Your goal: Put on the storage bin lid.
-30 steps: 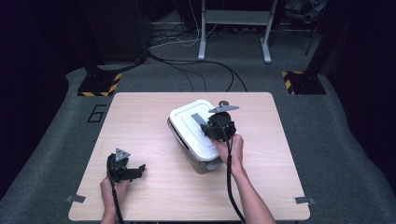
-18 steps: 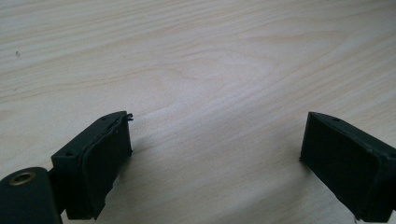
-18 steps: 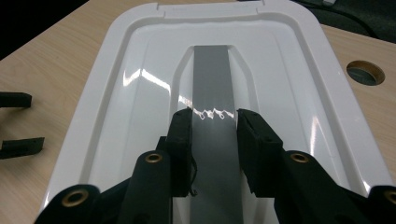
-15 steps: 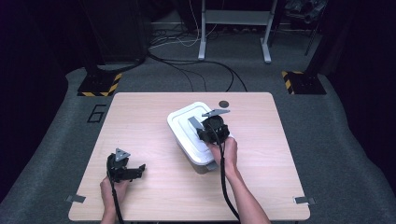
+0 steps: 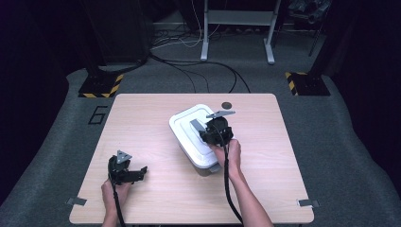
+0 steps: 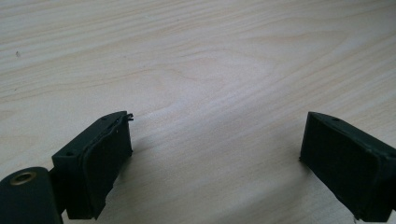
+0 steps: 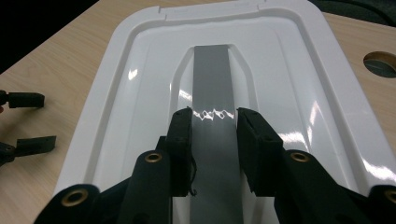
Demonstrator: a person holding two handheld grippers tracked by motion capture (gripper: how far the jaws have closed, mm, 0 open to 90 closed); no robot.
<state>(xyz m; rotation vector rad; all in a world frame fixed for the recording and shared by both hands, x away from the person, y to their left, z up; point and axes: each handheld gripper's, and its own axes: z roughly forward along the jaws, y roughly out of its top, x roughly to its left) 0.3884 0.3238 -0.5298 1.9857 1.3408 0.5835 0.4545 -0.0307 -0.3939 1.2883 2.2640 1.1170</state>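
Dark workroom, grey carpet, cables trailing across the floor behind a pale wooden table (image 5: 156, 118). Hazard-striped blocks sit on the carpet at the far corners; a round hole (image 5: 227, 105) pierces the tabletop near its far edge.

White plastic box (image 5: 187, 130) sits a little right of the table's centre, turned at an angle, lid on. A grey handle strip (image 7: 212, 74) runs along the lid's recessed middle.

Right gripper (image 7: 214, 122) is down on the lid, its jaws straddling the grey handle, one at each edge, pads touching or all but touching it. Clamped on the strip, by the look of it, though whether the squeeze is firm I cannot tell. In the high view the right gripper (image 5: 208, 131) sits over the near half of the lid, hand behind it.

Left gripper (image 5: 138, 171) rests low at the near left of the table, well apart from the box. Its jaws stand wide, nothing between them but bare wood (image 6: 196, 70).

Progress, as judged: reach and grip on the handle are done or nearly so. Lid sits flat, seated all round as far as visible. Lifting it off, or carrying the box by it, is not yet begun. Left gripper has no part in it so far; it may be needed to steady the base.
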